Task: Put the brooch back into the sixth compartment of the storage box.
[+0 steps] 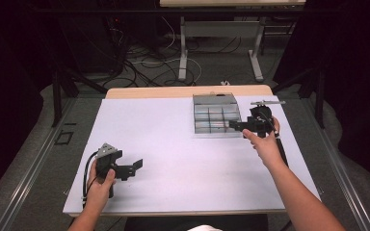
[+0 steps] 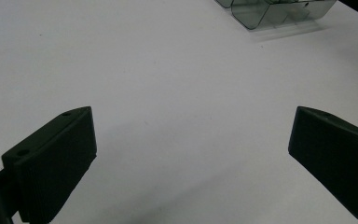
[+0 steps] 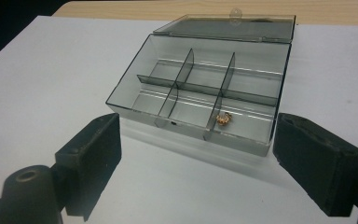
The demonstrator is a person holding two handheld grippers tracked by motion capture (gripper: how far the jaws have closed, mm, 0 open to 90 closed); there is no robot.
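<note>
A clear grey compartment box (image 1: 215,115) lies open on the white table sheet, its lid (image 3: 228,27) tipped back at the far side. In the right gripper view a small gold ring-like trinket (image 3: 223,119) rests in the box's (image 3: 200,88) near right compartment. My right gripper (image 1: 234,126) hovers at the box's right side, open, its jaws pointing left with nothing between them (image 3: 198,158). My left gripper (image 1: 134,167) sits low near the table's front left, open and empty (image 2: 191,154); a corner of the box (image 2: 279,11) shows far ahead of it.
The white sheet (image 1: 173,144) covers most of a wooden table whose far edge (image 1: 188,91) shows bare. Beyond it are table legs (image 1: 183,48) and loose cables (image 1: 144,67) on the floor. Dark curtains flank both sides.
</note>
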